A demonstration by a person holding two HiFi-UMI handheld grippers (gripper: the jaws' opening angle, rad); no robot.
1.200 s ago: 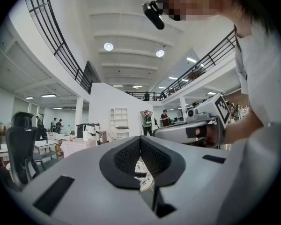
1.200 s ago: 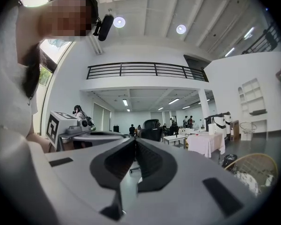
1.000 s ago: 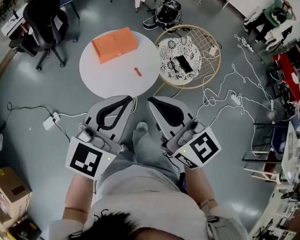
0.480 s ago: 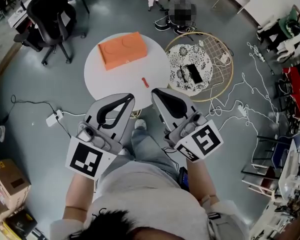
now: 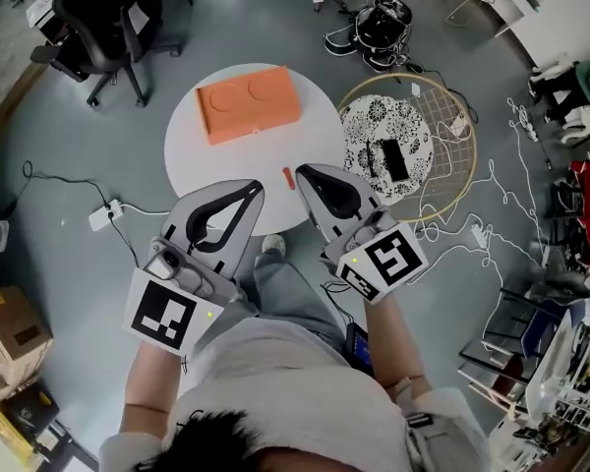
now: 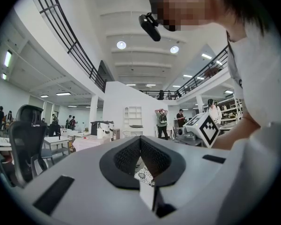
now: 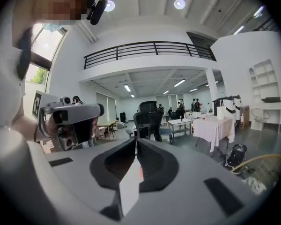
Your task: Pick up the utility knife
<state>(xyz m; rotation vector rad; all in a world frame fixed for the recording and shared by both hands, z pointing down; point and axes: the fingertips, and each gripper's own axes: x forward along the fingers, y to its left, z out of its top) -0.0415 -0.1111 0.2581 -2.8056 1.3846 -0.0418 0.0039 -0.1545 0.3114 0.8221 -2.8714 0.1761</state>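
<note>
At table (image 5: 226, 155) edge | left gripper (image 5: 257, 191), right gripper (image 5: 300, 171) side by side, pointing forward

light: bright, even, from ceiling lamps (image 6: 121, 45) | shadows: soft | edges: strong fisheye bend — dark corners

The small red-orange utility knife (image 5: 288, 176) lies flat on the round white table (image 5: 216, 160), close to its edge.
</note>
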